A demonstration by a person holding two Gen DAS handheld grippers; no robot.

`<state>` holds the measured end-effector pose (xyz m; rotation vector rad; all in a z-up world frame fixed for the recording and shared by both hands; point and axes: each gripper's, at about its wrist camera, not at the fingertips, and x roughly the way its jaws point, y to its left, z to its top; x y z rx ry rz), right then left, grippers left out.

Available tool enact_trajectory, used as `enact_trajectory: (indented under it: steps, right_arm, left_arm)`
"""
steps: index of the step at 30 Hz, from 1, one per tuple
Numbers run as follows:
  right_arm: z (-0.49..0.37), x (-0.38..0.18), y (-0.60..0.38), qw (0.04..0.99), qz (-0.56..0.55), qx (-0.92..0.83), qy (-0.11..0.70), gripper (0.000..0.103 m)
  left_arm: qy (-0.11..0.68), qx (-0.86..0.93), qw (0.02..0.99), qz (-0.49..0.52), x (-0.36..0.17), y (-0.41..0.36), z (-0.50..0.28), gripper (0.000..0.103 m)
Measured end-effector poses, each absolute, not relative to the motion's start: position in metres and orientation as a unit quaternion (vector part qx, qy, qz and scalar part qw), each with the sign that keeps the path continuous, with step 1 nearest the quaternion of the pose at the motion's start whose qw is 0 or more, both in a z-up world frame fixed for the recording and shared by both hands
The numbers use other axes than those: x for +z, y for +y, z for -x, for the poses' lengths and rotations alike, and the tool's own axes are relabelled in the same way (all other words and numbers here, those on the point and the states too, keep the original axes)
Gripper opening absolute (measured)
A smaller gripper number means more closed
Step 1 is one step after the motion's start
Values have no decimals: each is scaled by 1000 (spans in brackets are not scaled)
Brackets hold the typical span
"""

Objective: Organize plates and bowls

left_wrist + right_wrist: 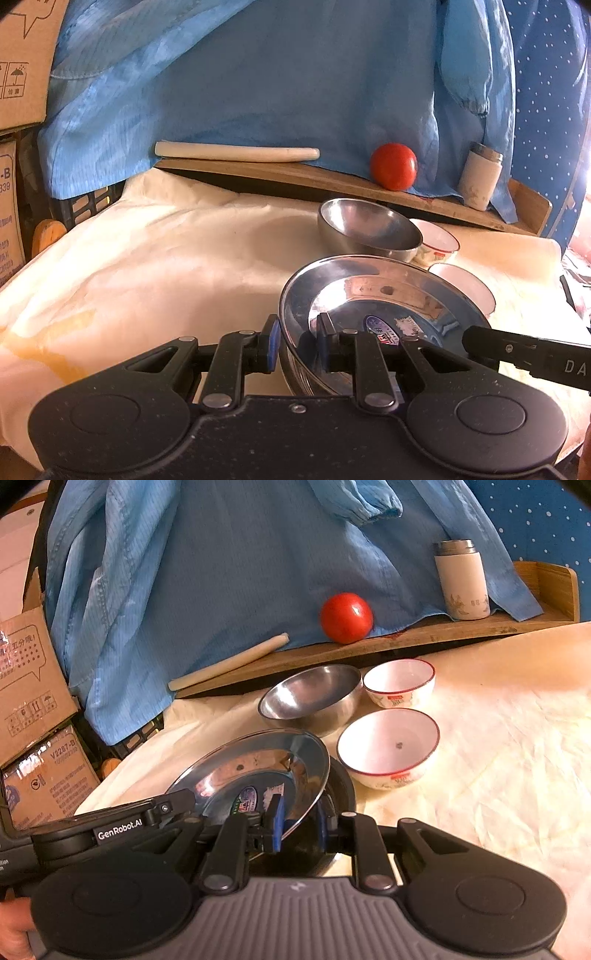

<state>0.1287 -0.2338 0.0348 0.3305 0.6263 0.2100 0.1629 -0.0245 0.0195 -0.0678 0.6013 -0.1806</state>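
The left tool is clamped on the near left rim of a shiny steel plate, 1 blue pad outside the rim and 1 inside. The right tool pinches the same plate at its other side, also with 1 pad on each side of the rim. The plate is tilted and sits above a dark pan that peeks out under it.

Behind the plate, a steel bowl rests on the bench, which has a cream cloth over it. Just beside the steel bowl are 2 white bowls with red rims, a small one at the back and a bigger one in front.

On a wooden shelf at the back are a red tomato, a white cup with a metal lid and a pale stick. Blue cloth hangs behind.
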Motion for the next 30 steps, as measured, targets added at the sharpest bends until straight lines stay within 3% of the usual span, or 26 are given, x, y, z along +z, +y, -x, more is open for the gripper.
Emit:
enact_trajectory:
  steps: [30]
  right_arm:
    - [-116, 29, -233, 932, -148, 97, 316, 25]
  left_arm:
    - [294, -87, 951, -23, 18, -40, -152, 24]
